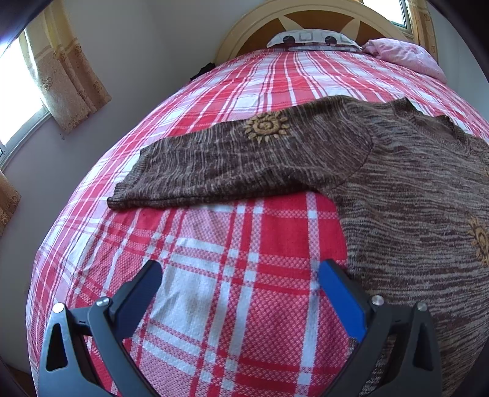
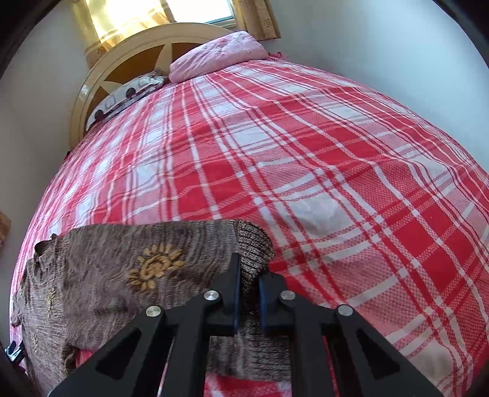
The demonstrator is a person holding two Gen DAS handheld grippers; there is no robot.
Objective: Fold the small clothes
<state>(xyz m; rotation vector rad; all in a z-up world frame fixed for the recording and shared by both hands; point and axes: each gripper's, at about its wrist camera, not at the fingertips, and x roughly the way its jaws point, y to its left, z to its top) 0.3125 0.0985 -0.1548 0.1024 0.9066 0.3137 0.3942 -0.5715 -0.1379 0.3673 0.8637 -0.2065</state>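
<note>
The brown sweater (image 1: 397,189) runs off the right edge of the left wrist view, so its far sleeve and hem are cut away there. In the right wrist view the sweater's (image 2: 122,274) near part lies under the right gripper (image 2: 249,285), whose fingers cover the ribbed cuff they pinch. Beyond the sweater, the patterned pillow (image 1: 311,38) is half hidden by the bedspread's (image 1: 214,290) curve.

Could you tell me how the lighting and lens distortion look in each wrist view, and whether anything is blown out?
Left wrist view: even daylight, the plaid bedspread bulging under fisheye curvature, the brown sweater sharp, dark vignette in the corners. Right wrist view: the window and curtain above the headboard are blown out, the same bulge, and the weave is crisp near the fingers.
</note>
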